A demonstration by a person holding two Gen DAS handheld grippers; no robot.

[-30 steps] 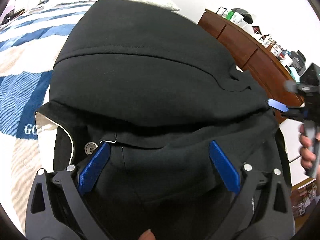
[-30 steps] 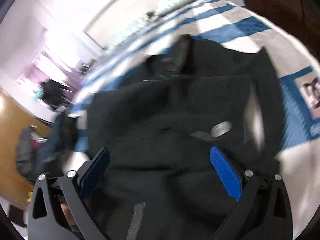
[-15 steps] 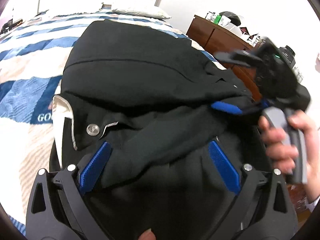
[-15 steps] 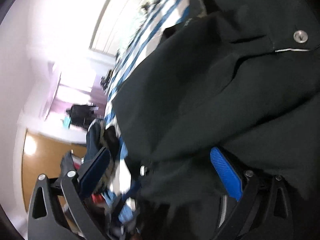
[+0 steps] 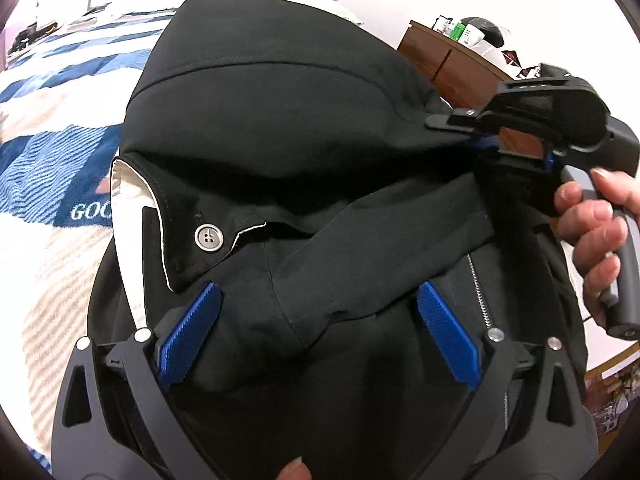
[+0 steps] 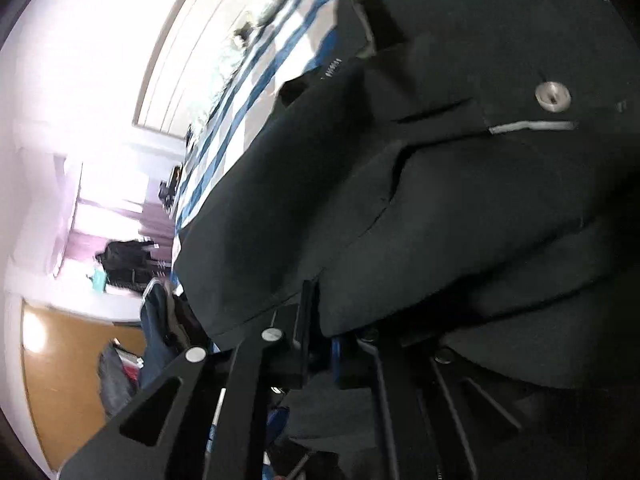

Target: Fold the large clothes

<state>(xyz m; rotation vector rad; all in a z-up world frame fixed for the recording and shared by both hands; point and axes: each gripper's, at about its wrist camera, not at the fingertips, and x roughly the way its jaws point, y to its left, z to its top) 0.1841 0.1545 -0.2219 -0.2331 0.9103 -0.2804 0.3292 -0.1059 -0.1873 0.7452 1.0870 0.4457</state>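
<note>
Black trousers (image 5: pixel 280 128) with a grey waist button (image 5: pixel 208 237) and white lining lie bunched on the bed. My left gripper (image 5: pixel 316 320) hovers low over the waistband, blue pads wide apart, holding nothing. My right gripper (image 5: pixel 486 144) shows at the right of the left wrist view, held by a hand, its jaws pinched on the trousers' right edge. In the right wrist view the jaws (image 6: pixel 324 344) are closed with black cloth (image 6: pixel 440 220) between them; the button (image 6: pixel 553 97) shows at upper right.
A blue, white and beige striped bedspread (image 5: pixel 52 152) lies under the trousers. A brown wooden dresser (image 5: pixel 452 64) with bottles on top stands to the right. The right wrist view shows a bright room with clothes (image 6: pixel 128 256) and a wooden door (image 6: pixel 60 380).
My right gripper has closed on the trousers' right edge; half a second ago its pads were apart. It now lifts the cloth slightly. The left gripper stayed open over the waistband.
</note>
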